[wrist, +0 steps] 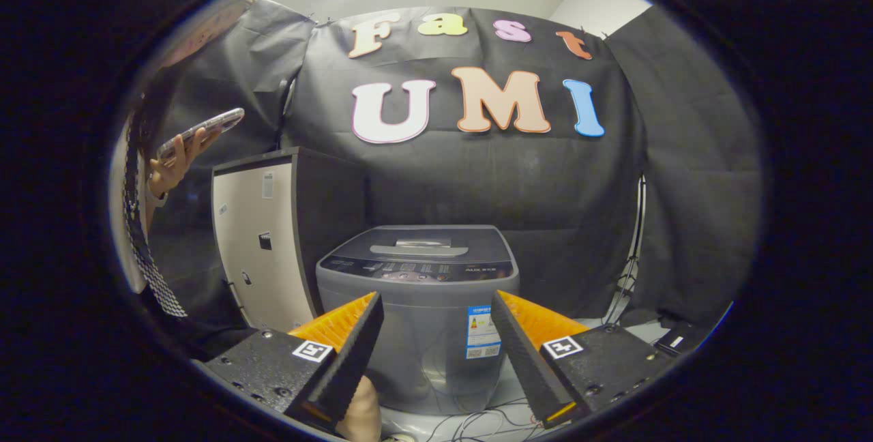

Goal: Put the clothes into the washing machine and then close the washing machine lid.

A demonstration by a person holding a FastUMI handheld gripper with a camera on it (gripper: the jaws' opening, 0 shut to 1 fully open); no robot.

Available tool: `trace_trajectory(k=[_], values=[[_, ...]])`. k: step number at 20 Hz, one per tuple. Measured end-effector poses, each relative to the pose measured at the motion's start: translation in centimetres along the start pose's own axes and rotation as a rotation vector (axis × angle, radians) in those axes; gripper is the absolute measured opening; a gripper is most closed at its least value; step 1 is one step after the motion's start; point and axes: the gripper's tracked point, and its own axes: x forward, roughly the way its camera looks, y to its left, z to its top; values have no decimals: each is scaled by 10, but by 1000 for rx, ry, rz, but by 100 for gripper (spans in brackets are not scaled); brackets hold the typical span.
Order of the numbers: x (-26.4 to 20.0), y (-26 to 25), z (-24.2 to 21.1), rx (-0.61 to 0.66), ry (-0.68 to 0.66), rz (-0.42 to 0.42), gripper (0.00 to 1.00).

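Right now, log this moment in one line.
jaws open, empty | gripper facing washing machine | lid down | person's hand holding phone

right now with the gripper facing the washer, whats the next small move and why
Probably ease the hand-held gripper forward and up toward the lid handle. The washing machine stands beyond the open fingers, which hold nothing, and its lid looks shut, so it likely has to be lifted before any clothes can go in.

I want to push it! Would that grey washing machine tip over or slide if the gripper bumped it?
Probably not. The washing machine looks broad, boxy and squat on the floor, so likely heavy and steady. Its lid lies flat and shut. The gripper is open, short of it.
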Motion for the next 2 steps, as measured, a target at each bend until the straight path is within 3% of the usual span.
trace_trajectory(k=[2], values=[[0,1,1,-4,-1,0,96]])
